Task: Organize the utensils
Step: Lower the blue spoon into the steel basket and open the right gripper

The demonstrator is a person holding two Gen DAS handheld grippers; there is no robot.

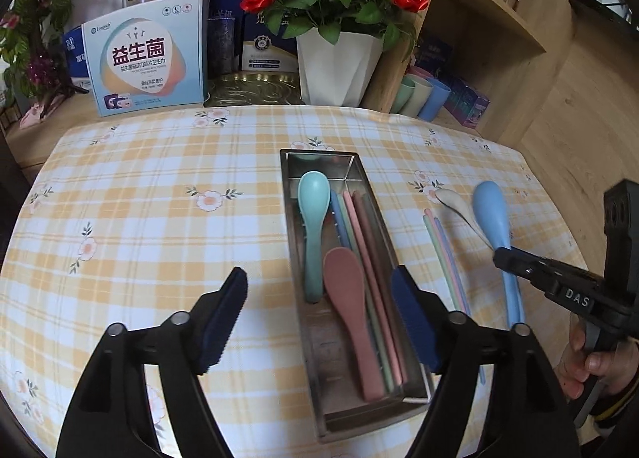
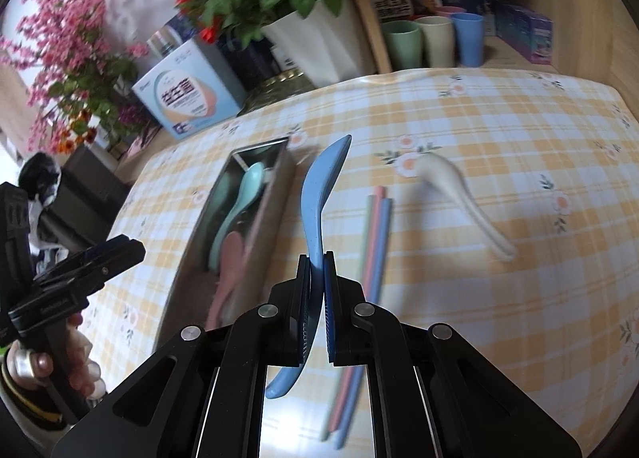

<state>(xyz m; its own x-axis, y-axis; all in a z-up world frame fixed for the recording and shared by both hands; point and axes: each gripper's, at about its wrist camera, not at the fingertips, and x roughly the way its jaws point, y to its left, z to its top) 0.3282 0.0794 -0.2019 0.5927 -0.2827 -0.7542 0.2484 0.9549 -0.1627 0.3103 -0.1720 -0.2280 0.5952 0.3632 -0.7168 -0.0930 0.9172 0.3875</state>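
Two grippers: working over checked tablecloth [image 1: 159, 194]
Right gripper [image 2: 318, 258]: clamping blue spoon [image 2: 319, 194] handle between its fingers, lifting it
Left gripper [image 1: 319, 282]: hanging wide, empty, above metal tray [image 1: 291, 218]
Tray: holding teal spoon [image 1: 313, 214], pink spoon [image 1: 347, 314], chopsticks [image 1: 369, 258]

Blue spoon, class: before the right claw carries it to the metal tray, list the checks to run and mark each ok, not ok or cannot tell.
1. Right claw shut on the blue spoon: ok.
2. Grip on the handle, bowl pointing away: ok.
3. Left claw open and holding nothing: ok.
4. Left claw clear of the metal tray: not ok, it straddles the near end.
5. Free room in the tray beside the teal spoon and pink spoon: cannot tell.
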